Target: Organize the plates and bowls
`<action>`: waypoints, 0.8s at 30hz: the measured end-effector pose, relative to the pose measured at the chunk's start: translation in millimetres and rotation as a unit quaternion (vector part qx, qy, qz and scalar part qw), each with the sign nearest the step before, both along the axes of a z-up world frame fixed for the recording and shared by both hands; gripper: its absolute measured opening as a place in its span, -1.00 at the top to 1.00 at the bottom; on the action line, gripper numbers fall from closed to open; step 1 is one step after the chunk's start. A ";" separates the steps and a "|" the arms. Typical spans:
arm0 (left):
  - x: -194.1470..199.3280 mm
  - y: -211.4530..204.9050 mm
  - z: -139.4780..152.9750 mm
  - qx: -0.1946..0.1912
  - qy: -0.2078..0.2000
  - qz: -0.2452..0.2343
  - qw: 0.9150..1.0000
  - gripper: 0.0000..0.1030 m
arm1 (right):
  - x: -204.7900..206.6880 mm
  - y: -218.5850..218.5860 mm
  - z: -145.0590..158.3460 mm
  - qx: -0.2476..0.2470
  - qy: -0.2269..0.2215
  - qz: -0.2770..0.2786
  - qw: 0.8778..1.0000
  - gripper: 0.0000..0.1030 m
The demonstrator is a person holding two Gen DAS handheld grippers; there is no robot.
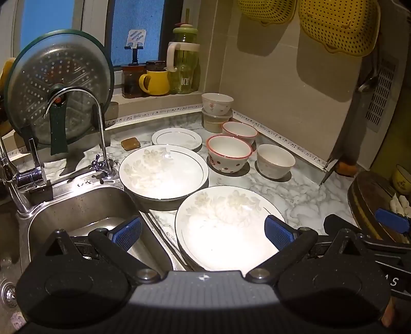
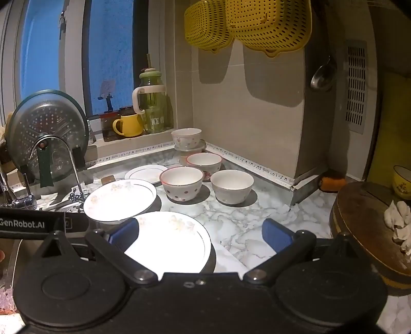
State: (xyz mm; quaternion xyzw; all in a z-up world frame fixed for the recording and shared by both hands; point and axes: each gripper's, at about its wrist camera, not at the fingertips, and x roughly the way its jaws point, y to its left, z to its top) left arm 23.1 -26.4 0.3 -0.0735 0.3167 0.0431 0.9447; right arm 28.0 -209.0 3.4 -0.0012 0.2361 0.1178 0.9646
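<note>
Two large white plates with pale flower print on the marble counter: near plate close under the left gripper, far plate just behind it, its edge over the sink rim. Small flat plate further back toward the window ledge. Right of the plates, four bowls: dotted bowl with a red rim, a second red-rimmed bowl behind it, plain bowl to the right, and a flowered bowl in the corner, stacked on a lidded tub (contents unclear).

Left gripper spread wide, nothing between the blue pads, hovering over the near plate and the sink edge. Right gripper likewise wide and empty, above the near plate's right side and bare marble.

Steel sink at left with a curved tap; behind it a perforated lid standing upright on the counter. On the ledge a yellow mug, a green jug and dark jars, under a blue-lit window. Beige tiled walls; two yellow colanders hanging overhead, a ladle beside a vent. At right a round wooden board with dumplings.
</note>
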 end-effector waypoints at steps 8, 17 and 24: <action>3.4 -7.6 0.9 0.007 0.013 0.013 1.000 -0.98 | 11.6 -7.4 -2.8 0.004 0.005 0.016 1.000 -0.99; 2.8 -13.8 0.8 0.009 0.023 0.016 1.000 -0.98 | 10.3 -11.7 -1.3 0.006 0.011 0.021 1.000 -0.99; 0.3 -16.2 -0.9 0.011 0.031 0.017 0.999 -0.98 | 9.3 -10.3 -1.8 0.004 0.011 0.020 1.000 -0.99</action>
